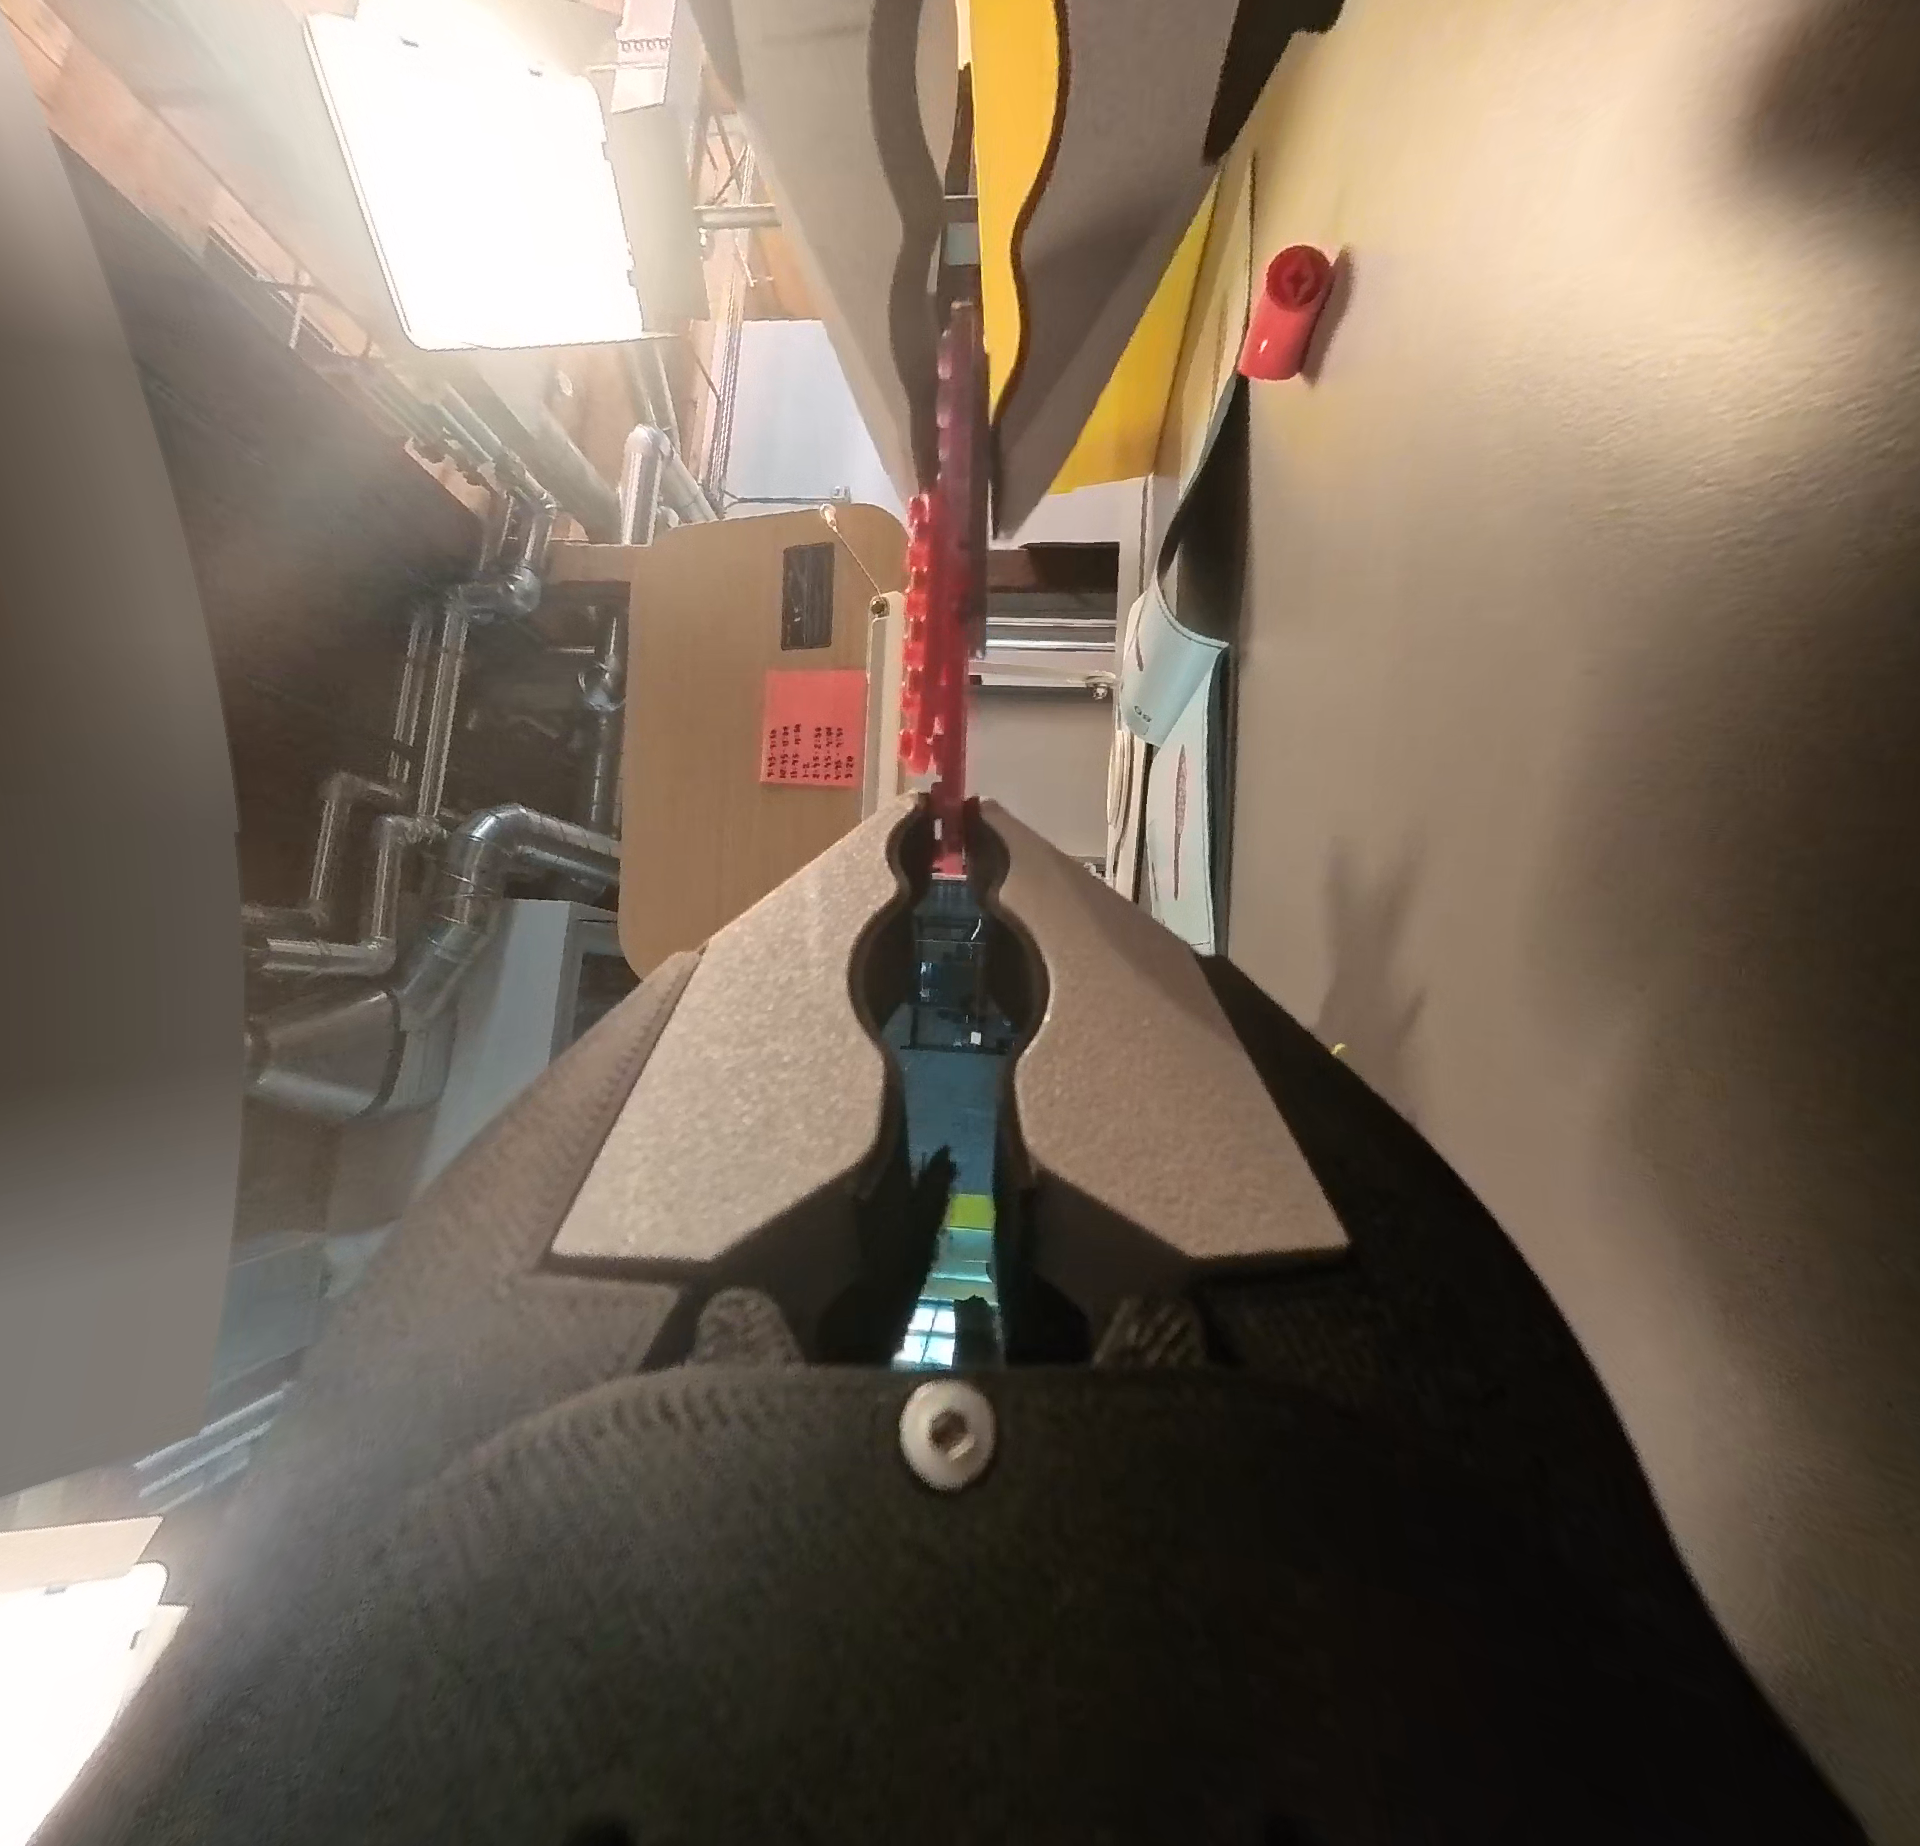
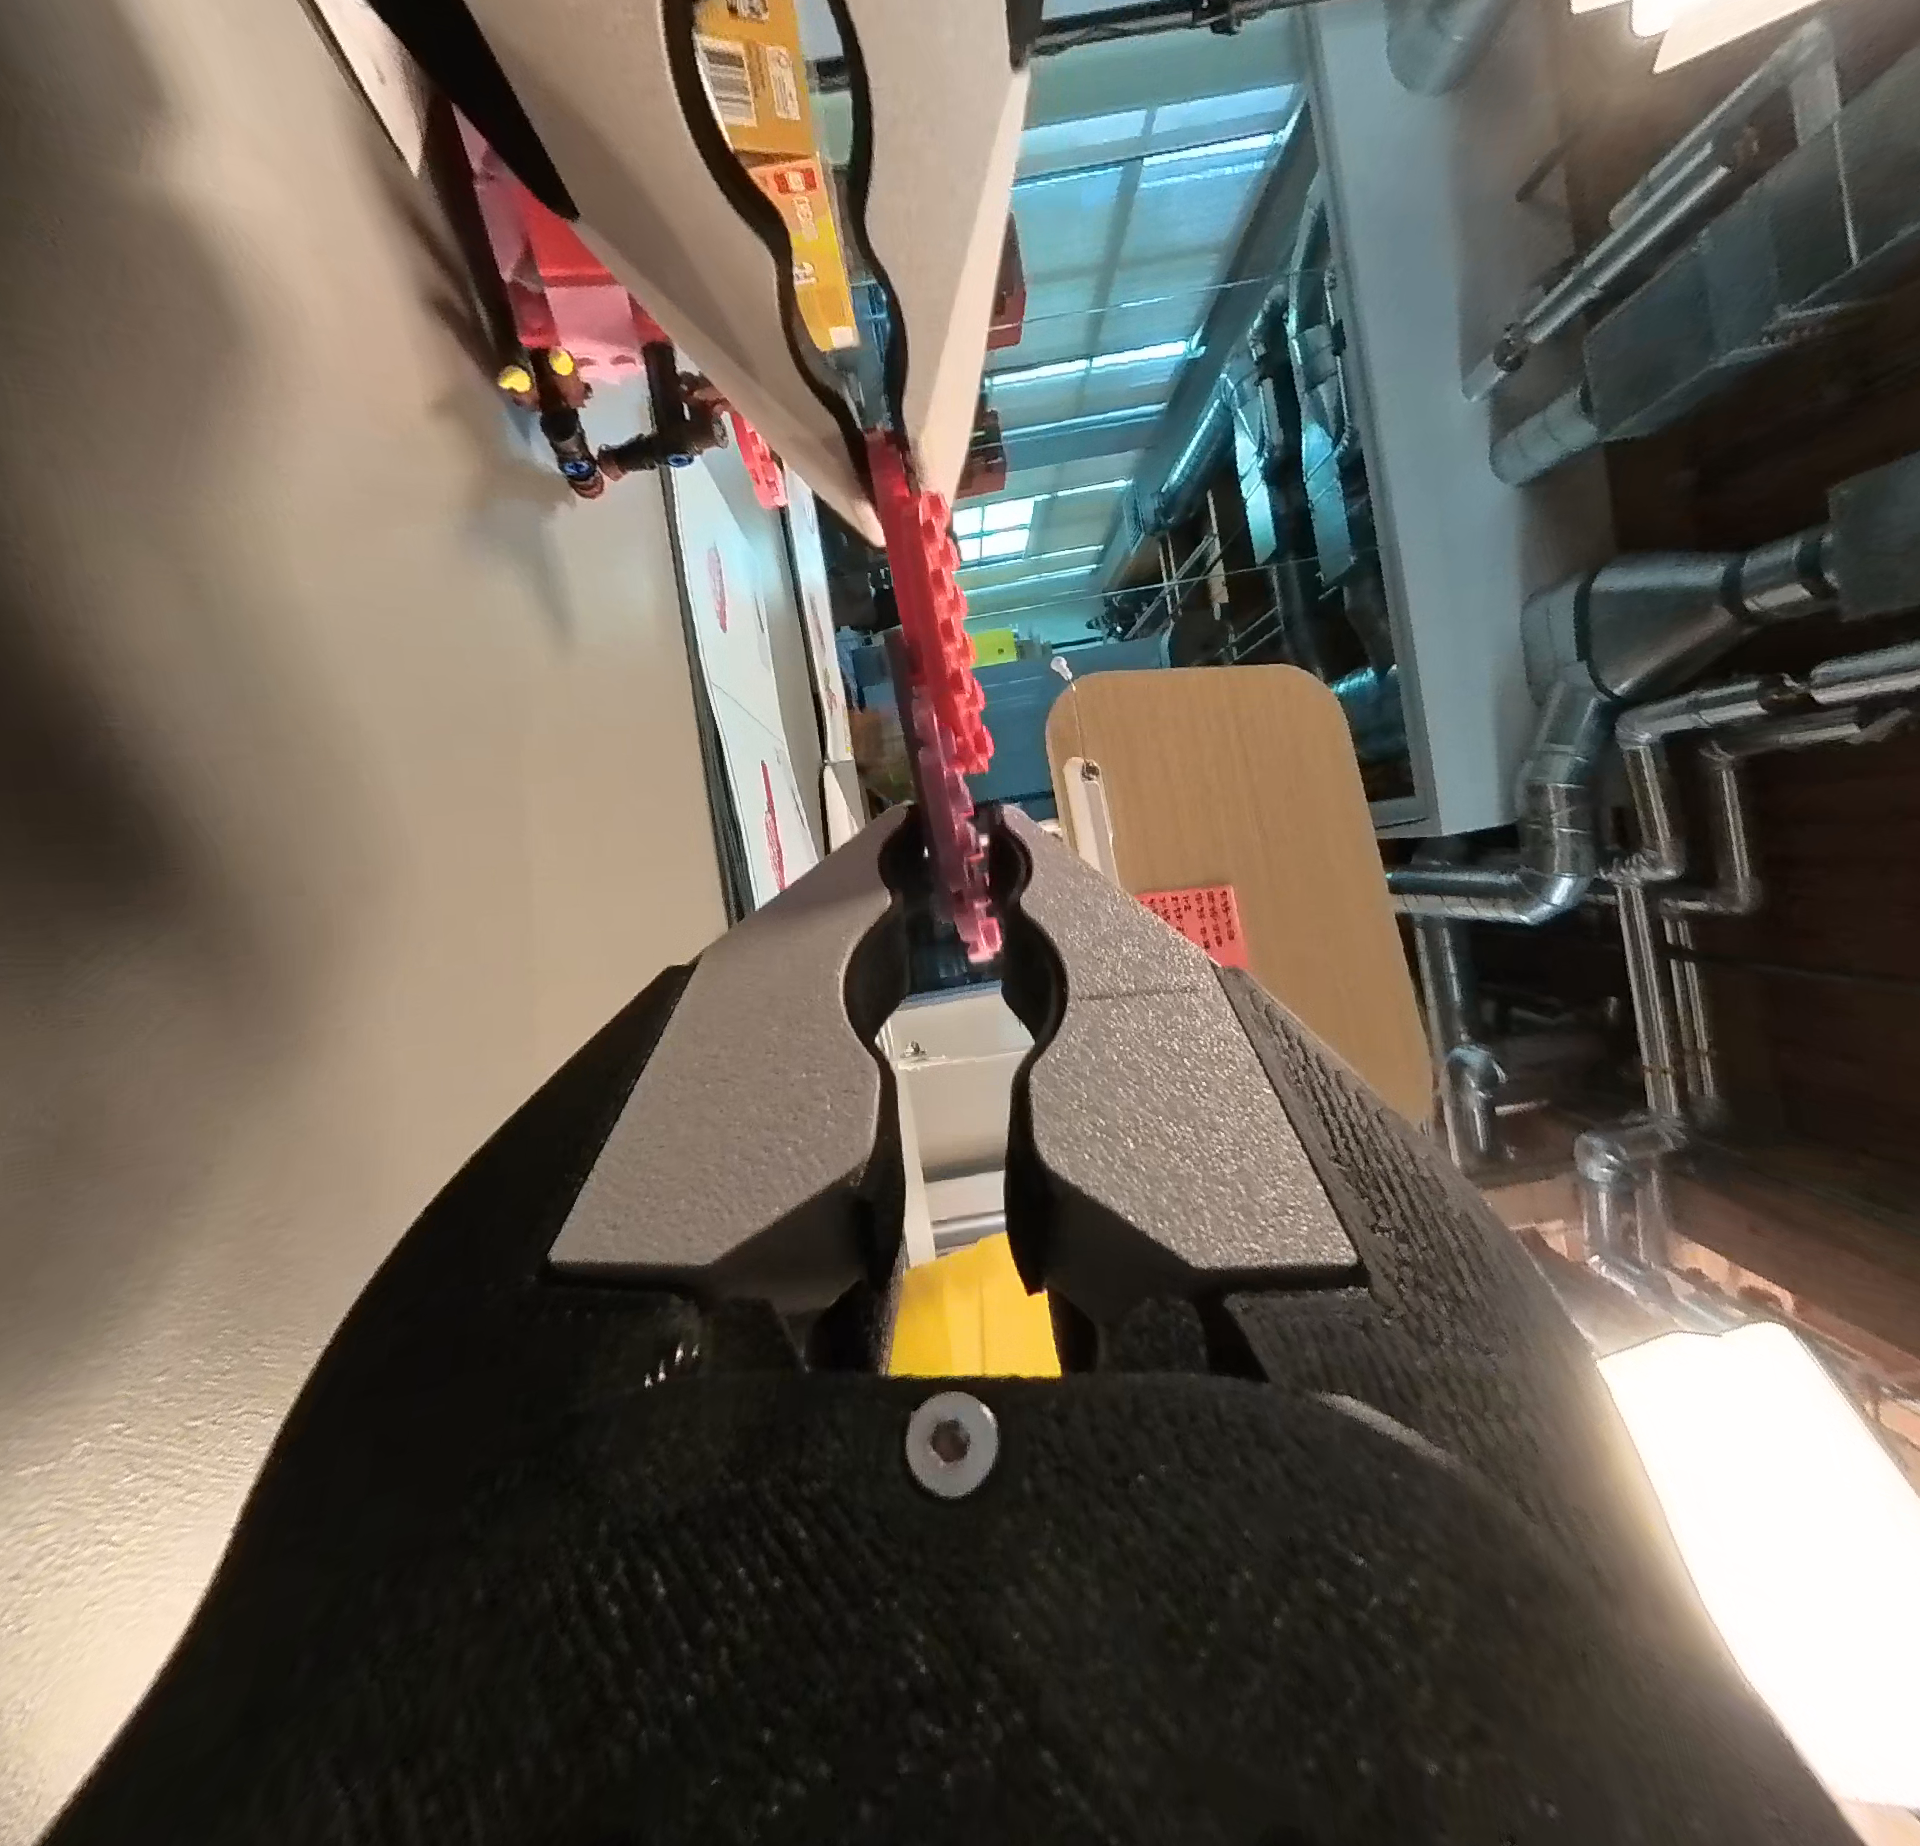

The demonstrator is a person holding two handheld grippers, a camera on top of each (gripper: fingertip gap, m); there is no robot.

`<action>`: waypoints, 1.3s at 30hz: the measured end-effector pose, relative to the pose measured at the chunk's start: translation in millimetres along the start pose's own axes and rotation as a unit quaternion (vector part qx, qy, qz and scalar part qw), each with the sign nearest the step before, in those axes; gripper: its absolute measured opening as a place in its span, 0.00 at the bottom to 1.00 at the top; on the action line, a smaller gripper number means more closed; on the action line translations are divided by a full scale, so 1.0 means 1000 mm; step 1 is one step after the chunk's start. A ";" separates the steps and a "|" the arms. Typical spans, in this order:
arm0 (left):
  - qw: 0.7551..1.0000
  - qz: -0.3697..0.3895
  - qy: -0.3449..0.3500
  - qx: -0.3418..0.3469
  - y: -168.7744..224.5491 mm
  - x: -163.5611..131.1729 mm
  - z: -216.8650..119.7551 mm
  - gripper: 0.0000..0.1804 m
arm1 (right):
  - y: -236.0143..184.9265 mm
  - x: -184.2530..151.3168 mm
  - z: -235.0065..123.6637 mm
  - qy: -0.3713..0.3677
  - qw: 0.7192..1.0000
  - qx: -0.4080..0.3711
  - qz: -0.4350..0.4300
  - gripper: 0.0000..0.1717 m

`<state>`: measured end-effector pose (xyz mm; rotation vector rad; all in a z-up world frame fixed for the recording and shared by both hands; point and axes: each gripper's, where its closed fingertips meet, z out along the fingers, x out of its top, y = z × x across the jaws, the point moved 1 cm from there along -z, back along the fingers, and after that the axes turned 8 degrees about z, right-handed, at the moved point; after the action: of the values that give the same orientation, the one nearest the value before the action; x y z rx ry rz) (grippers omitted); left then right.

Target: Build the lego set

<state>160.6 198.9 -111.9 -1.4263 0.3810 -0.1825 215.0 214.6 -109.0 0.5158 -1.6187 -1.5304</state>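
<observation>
- Two hand-held grippers face each other, each clenched on one end of one red studded plate (image 1: 940, 643): left hand-held gripper (image 1: 948, 814), right hand-held gripper (image 2: 951, 820).
- One red cylinder (image 1: 1288, 313) lies on the tabletop (image 1: 1558, 653).

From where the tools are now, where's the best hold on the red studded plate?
Grip the red studded plate by its thin ends, from opposite sides, pads on its flat faces: it is long, flat and edge-on. The left tool and right tool each clamp an end this way.
</observation>
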 end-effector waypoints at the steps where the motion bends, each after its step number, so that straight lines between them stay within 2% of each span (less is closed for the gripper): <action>1: 1.000 -0.001 -0.001 0.000 0.000 -0.001 0.000 0.02 | 0.001 -0.001 0.000 -0.002 1.000 -0.001 0.001 0.05; 9: 1.000 -0.019 0.002 -0.009 0.000 -0.002 0.000 0.03 | -0.004 -0.005 0.001 -0.016 1.000 0.011 -0.007 0.04; 14: 0.998 -0.051 0.018 -0.044 0.005 0.003 -0.001 0.23 | -0.003 -0.004 0.000 -0.018 1.000 0.014 0.008 0.03; 18: 0.999 -0.025 0.041 -0.020 -0.002 0.011 -0.005 0.29 | -0.004 -0.007 0.001 -0.028 0.999 0.020 0.008 0.03; 24: 0.998 0.056 0.034 -0.004 0.001 0.025 -0.004 0.23 | -0.008 -0.002 0.001 -0.028 0.999 0.025 -0.012 0.03; 31: 0.997 0.053 0.049 -0.001 0.001 0.031 -0.006 0.10 | -0.012 0.001 0.001 -0.025 0.999 0.033 -0.020 0.03; 39: 0.997 0.041 0.059 -0.006 0.000 0.034 -0.008 0.05 | -0.012 0.002 0.000 -0.023 0.999 0.036 -0.015 0.03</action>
<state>188.8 179.4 -117.7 -1.4131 0.5378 -0.1978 210.9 211.2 -120.2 0.5505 -1.7137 -1.5195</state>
